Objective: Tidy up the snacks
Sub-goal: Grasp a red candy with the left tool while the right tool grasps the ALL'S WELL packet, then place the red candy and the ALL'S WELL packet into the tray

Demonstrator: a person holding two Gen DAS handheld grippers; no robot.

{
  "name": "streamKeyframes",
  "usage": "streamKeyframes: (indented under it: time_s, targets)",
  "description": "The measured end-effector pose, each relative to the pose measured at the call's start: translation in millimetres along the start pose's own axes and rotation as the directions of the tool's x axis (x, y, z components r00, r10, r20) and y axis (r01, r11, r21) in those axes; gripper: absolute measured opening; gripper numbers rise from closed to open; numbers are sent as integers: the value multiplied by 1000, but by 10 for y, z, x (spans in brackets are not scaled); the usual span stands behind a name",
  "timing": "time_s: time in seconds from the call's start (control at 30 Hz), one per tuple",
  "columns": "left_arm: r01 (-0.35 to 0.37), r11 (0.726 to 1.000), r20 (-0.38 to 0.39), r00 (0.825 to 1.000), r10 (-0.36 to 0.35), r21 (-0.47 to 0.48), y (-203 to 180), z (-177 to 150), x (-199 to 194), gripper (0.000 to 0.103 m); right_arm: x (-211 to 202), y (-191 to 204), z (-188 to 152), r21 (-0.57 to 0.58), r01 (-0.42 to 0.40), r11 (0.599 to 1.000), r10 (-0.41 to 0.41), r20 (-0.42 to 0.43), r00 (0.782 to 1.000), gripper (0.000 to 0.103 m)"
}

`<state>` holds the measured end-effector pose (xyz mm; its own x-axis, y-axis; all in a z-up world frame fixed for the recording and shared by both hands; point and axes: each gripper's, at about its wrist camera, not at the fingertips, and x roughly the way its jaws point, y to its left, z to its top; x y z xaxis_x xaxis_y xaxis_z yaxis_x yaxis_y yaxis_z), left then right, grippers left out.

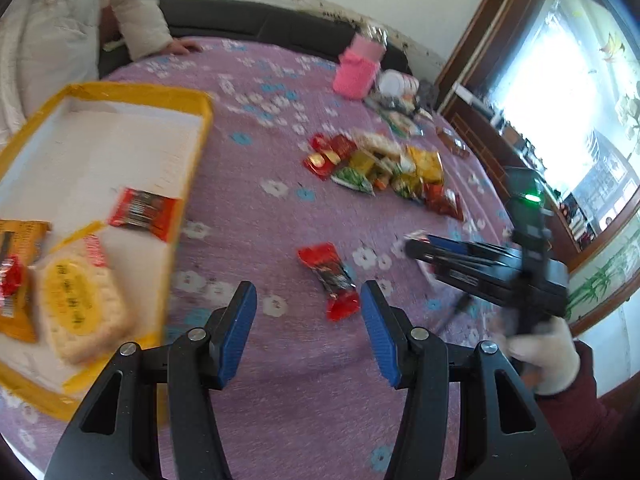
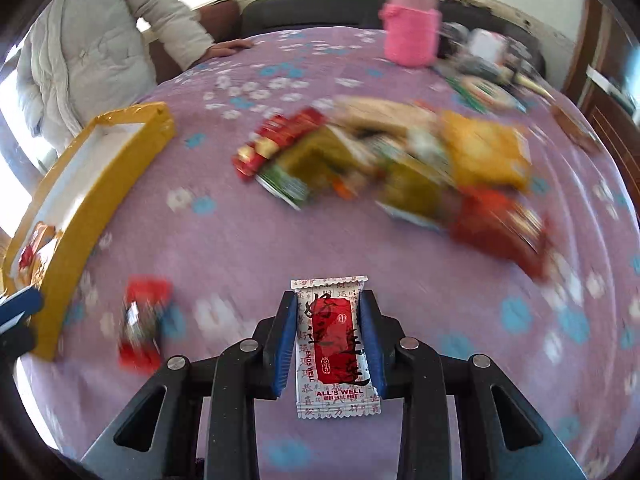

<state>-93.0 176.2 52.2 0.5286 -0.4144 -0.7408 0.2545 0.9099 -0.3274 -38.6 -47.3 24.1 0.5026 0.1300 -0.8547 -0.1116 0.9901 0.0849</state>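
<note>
My right gripper [image 2: 329, 304] is shut on a white and red snack packet [image 2: 334, 344] and holds it above the purple flowered cloth; it also shows in the left wrist view [image 1: 416, 246] at the right. My left gripper [image 1: 308, 300] is open and empty, just above a red snack packet [image 1: 334, 280] lying on the cloth; the same packet shows in the right wrist view [image 2: 144, 320]. A yellow-rimmed tray [image 1: 192, 168] at the left holds a round cracker pack [image 1: 80, 304], a red packet [image 1: 144, 212] and an orange packet [image 1: 20, 276]. A pile of snacks [image 1: 384, 164] lies further back.
A pink knitted bottle [image 1: 358, 66] stands at the far side among other clutter. A person in a white coat [image 1: 60, 32] stands at the far left with a hand on the table. A window and wooden frame are at the right.
</note>
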Motion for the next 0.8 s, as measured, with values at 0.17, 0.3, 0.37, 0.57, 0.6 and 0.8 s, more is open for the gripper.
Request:
streamKeyframes:
  time_s: [0.17, 0.3, 0.37, 0.57, 0.6, 0.8]
  targets:
    - [-25, 998, -65, 997, 29, 63, -272, 31, 418, 53, -165, -247, -227, 45, -41, 998, 41, 9, 999, 33]
    - [-90, 991, -86, 991, 99, 102, -346, 55, 659, 52, -244, -311, -338, 65, -77, 995, 75, 33, 997, 35]
    - [-140, 979, -59, 987, 150, 148, -406, 36, 694, 49, -249, -292, -366, 63, -82, 995, 79, 38, 996, 44]
    - [-158, 977, -45, 985, 166, 145, -374, 20, 648, 22, -272, -113, -479, -31, -4, 1000, 6, 62, 998, 39]
    - [-155, 978, -43, 986, 162, 141, -375, 24, 644, 22, -278, -133, -468, -19, -15, 1000, 16, 64, 998, 32]
    - [-106, 992, -5, 994, 106, 73, -267, 58, 408, 22, -329, -226, -442, 45, -91, 995, 88, 68, 994, 30]
